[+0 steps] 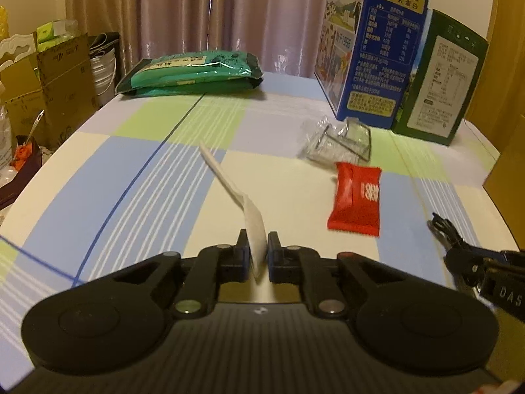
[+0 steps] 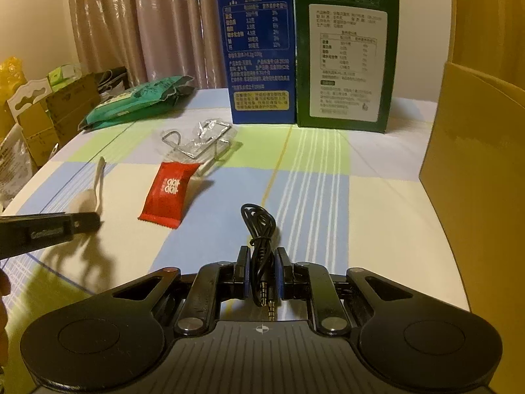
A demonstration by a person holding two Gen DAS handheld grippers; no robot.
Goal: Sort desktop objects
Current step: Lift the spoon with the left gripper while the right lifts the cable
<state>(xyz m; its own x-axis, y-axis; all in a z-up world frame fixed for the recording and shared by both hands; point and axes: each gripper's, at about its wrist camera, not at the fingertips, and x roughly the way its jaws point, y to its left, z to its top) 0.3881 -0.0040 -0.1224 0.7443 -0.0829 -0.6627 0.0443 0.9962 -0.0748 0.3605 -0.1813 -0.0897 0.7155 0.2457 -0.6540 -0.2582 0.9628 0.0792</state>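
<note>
My left gripper [image 1: 257, 241] is shut on the bowl of a white plastic spoon [image 1: 229, 184], whose handle points away over the table; the spoon also shows in the right wrist view [image 2: 95, 187]. My right gripper [image 2: 261, 256] is shut on a coiled black audio cable [image 2: 259, 226] with its gold jack plug hanging back toward the camera. A red snack packet [image 1: 356, 197] lies flat on the checked tablecloth between the two grippers, also in the right wrist view [image 2: 169, 193]. A metal wire clip in clear plastic wrap [image 1: 338, 141] lies behind it.
A blue milk carton [image 2: 259, 46] and a green carton [image 2: 344, 55] stand at the back. A green foil bag [image 1: 193, 72] lies at the back left. A yellow cardboard box [image 2: 475, 170] stands at the right edge. Cardboard boxes [image 1: 49, 82] sit off the table's left.
</note>
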